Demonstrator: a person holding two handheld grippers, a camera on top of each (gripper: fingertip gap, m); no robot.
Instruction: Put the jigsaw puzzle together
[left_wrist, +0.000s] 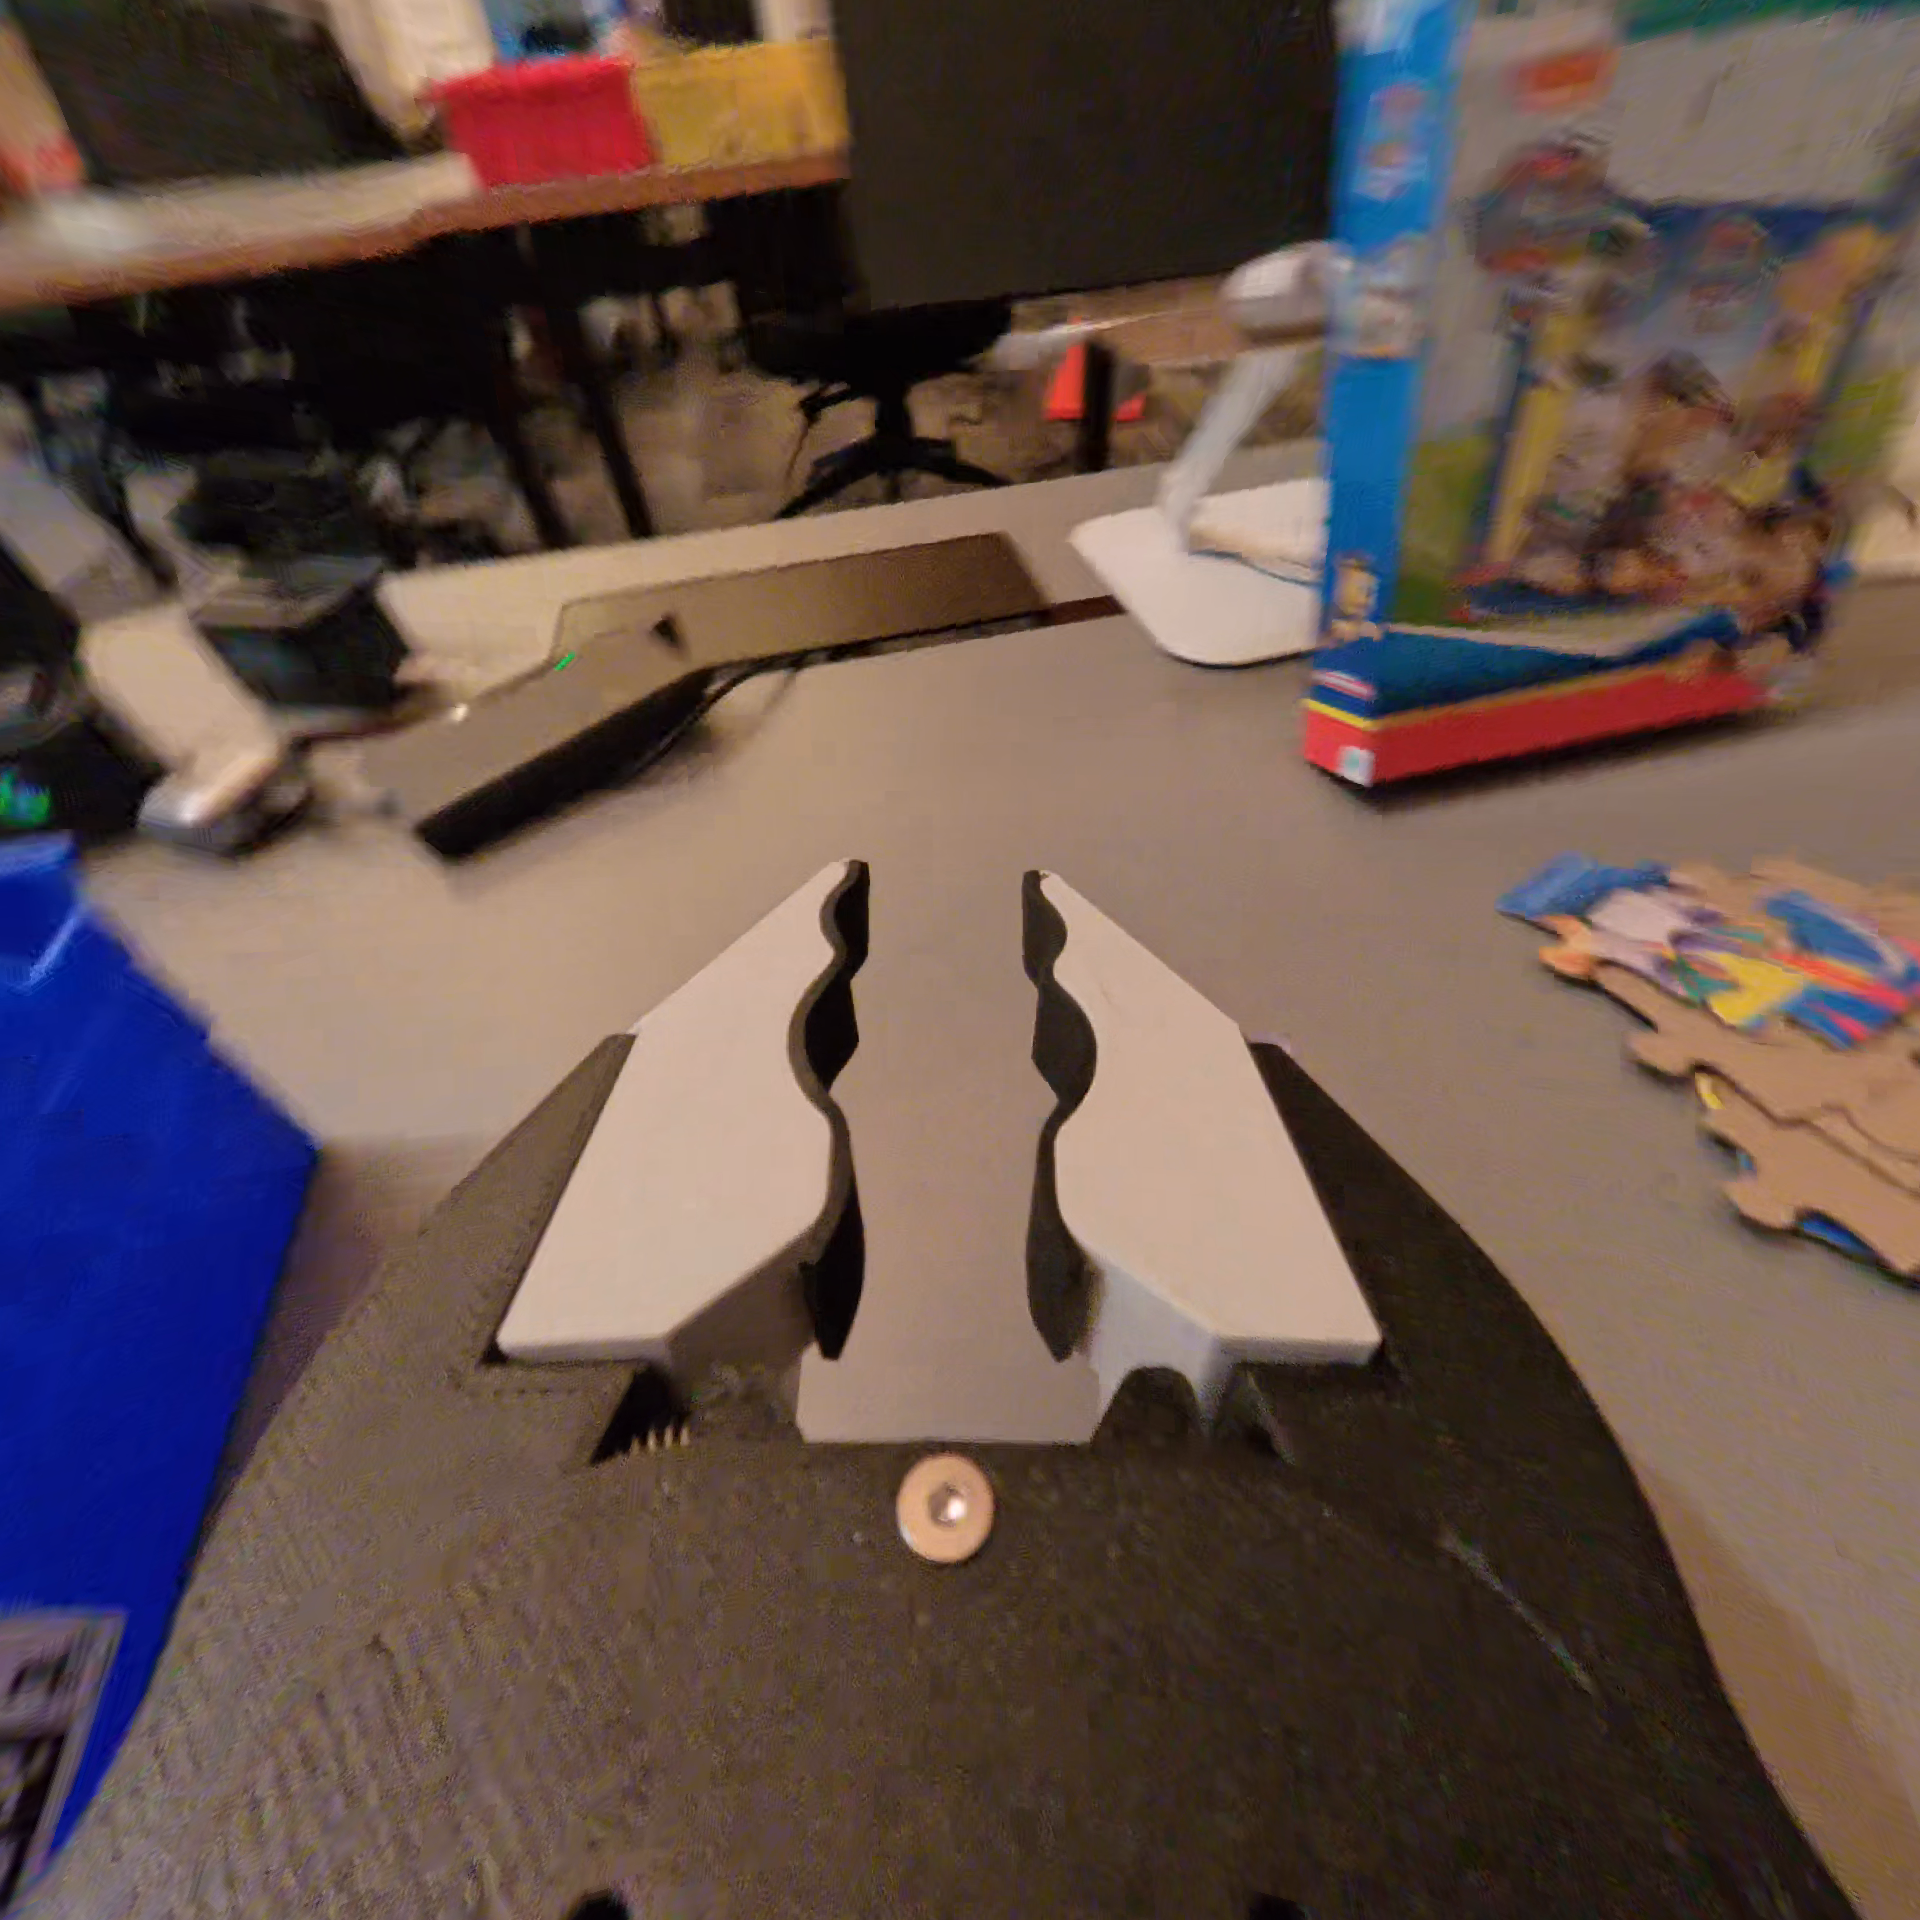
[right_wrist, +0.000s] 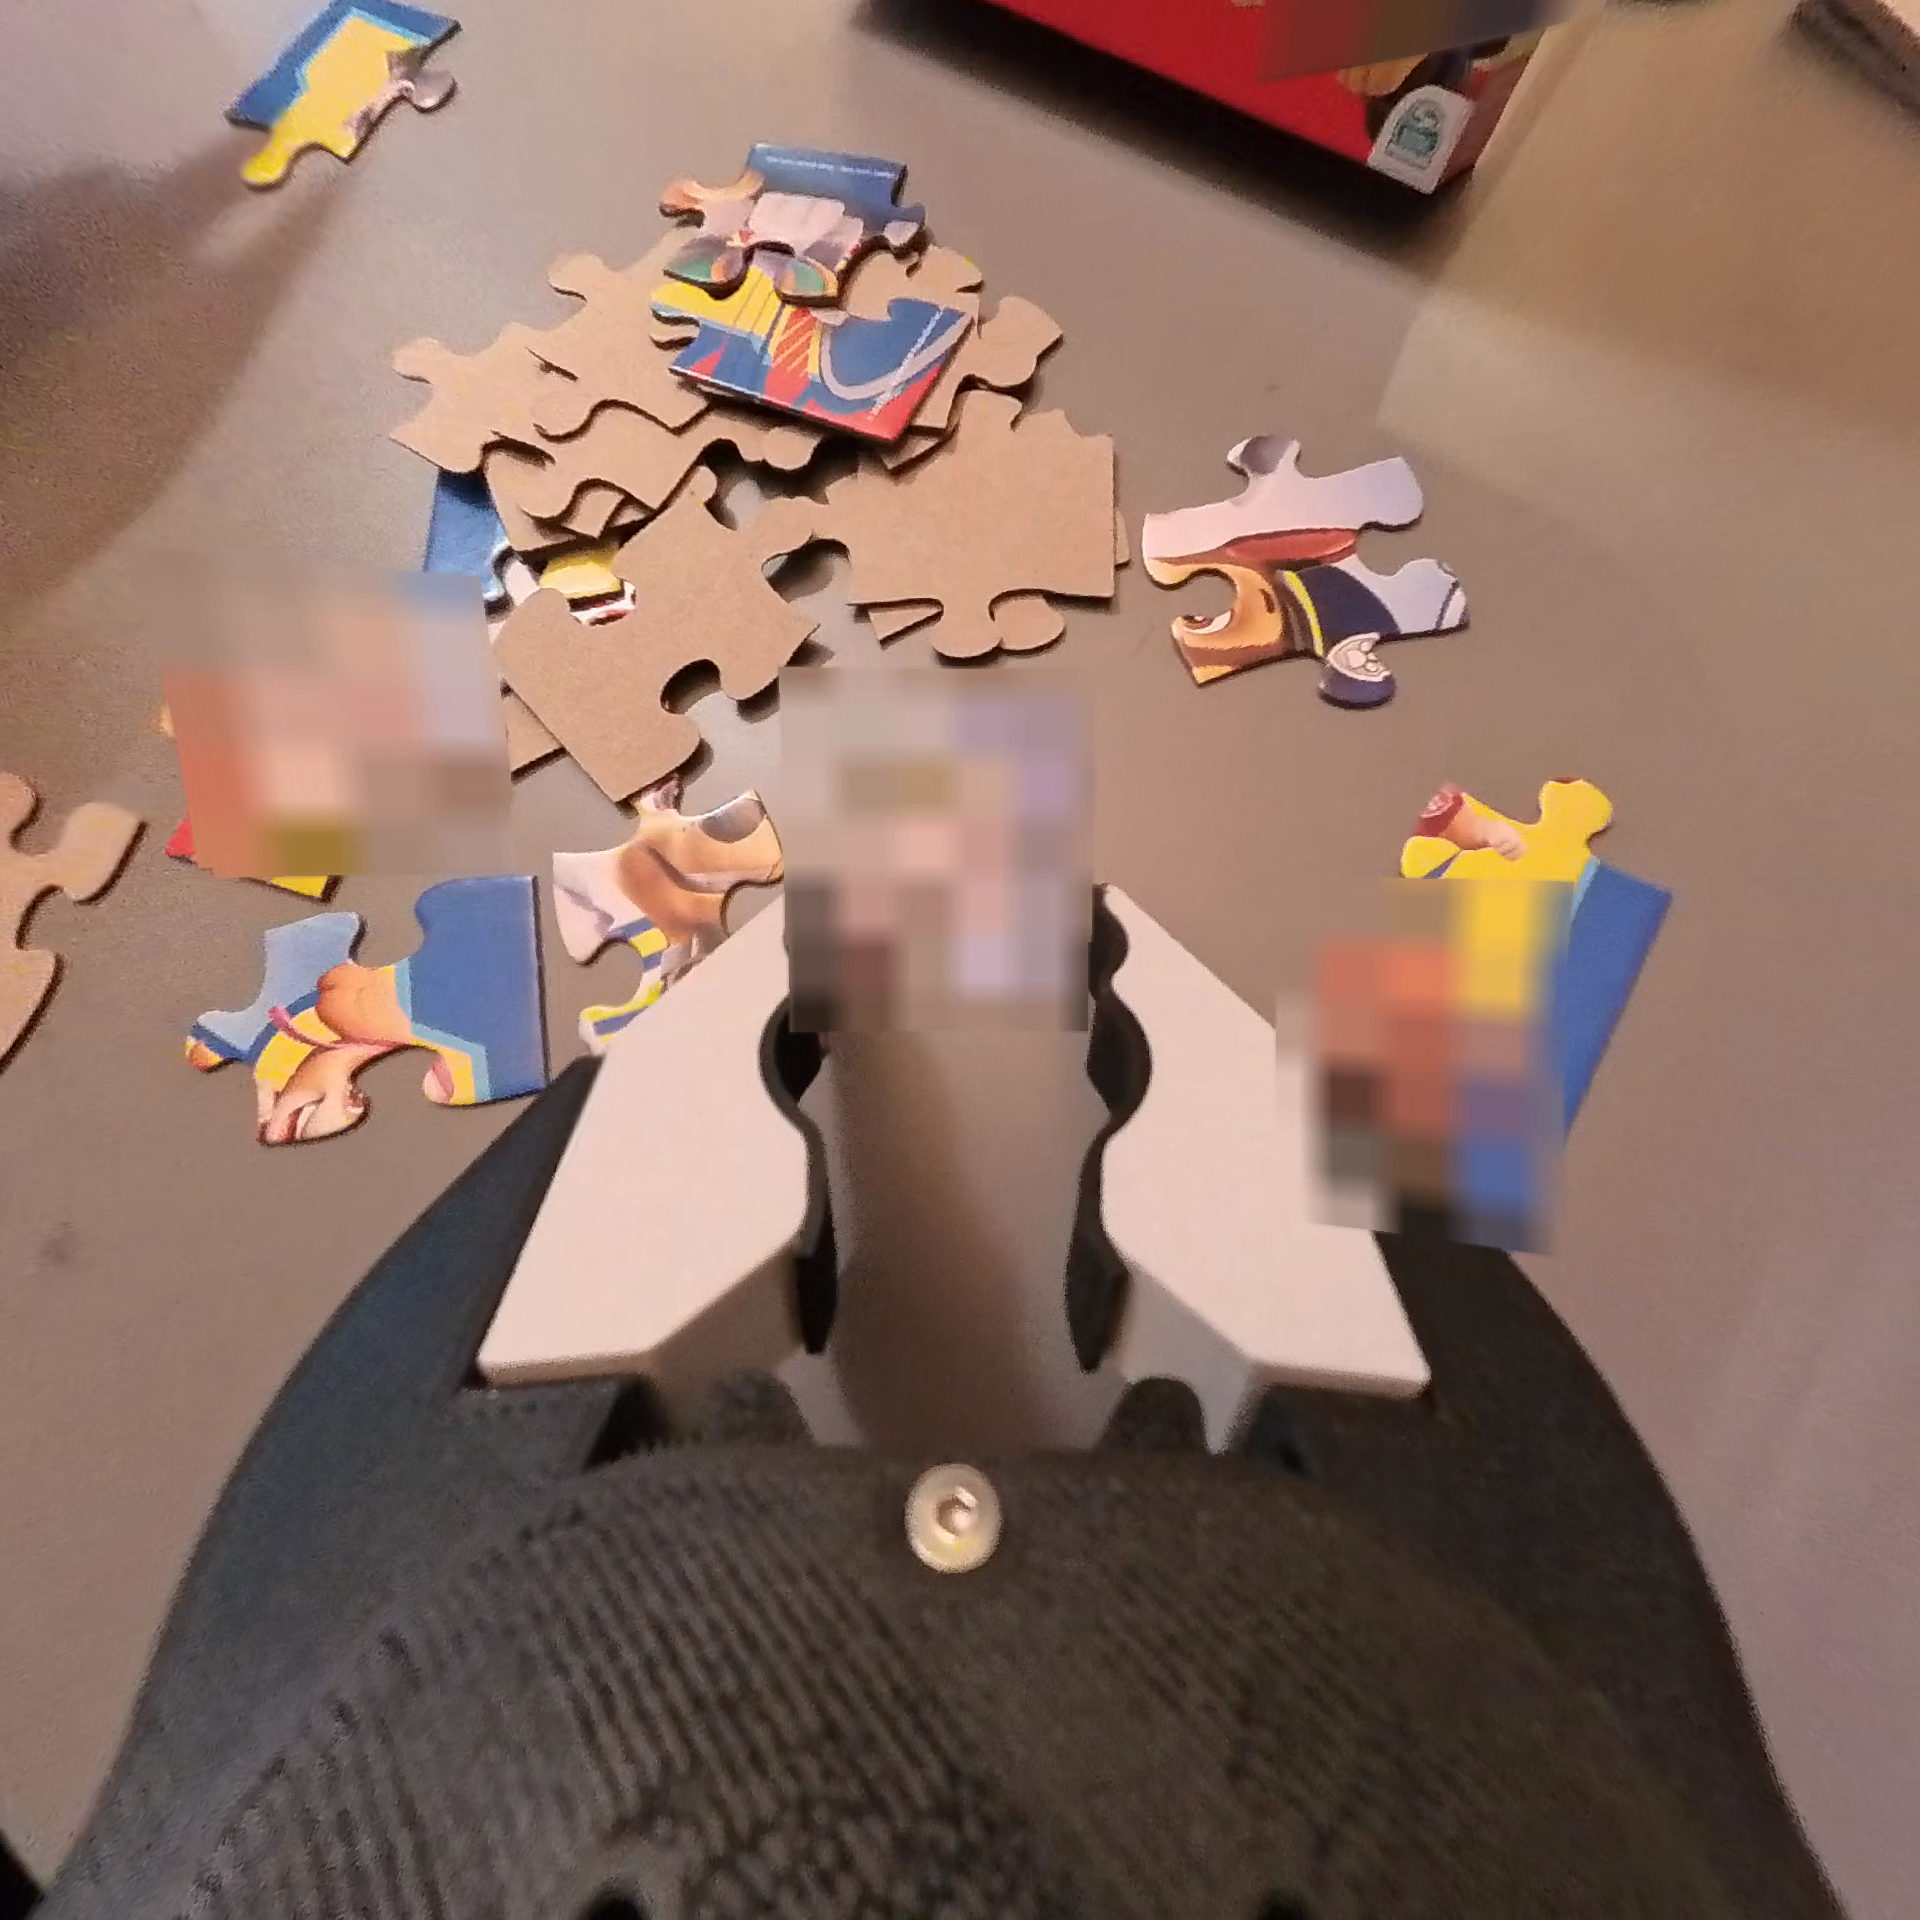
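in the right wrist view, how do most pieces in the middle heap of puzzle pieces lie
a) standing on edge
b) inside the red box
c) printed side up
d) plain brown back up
d: most pieces in the heap show plain brown cardboard, with only a few printed pieces on top of them, all lying flat on the grey table.

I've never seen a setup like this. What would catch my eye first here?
Probably the heap of jigsaw pieces on the grey table, many lying brown side up, just ahead of the right tongs. Next, the colourful puzzle box standing upright, ahead and right of the open, empty left tongs.
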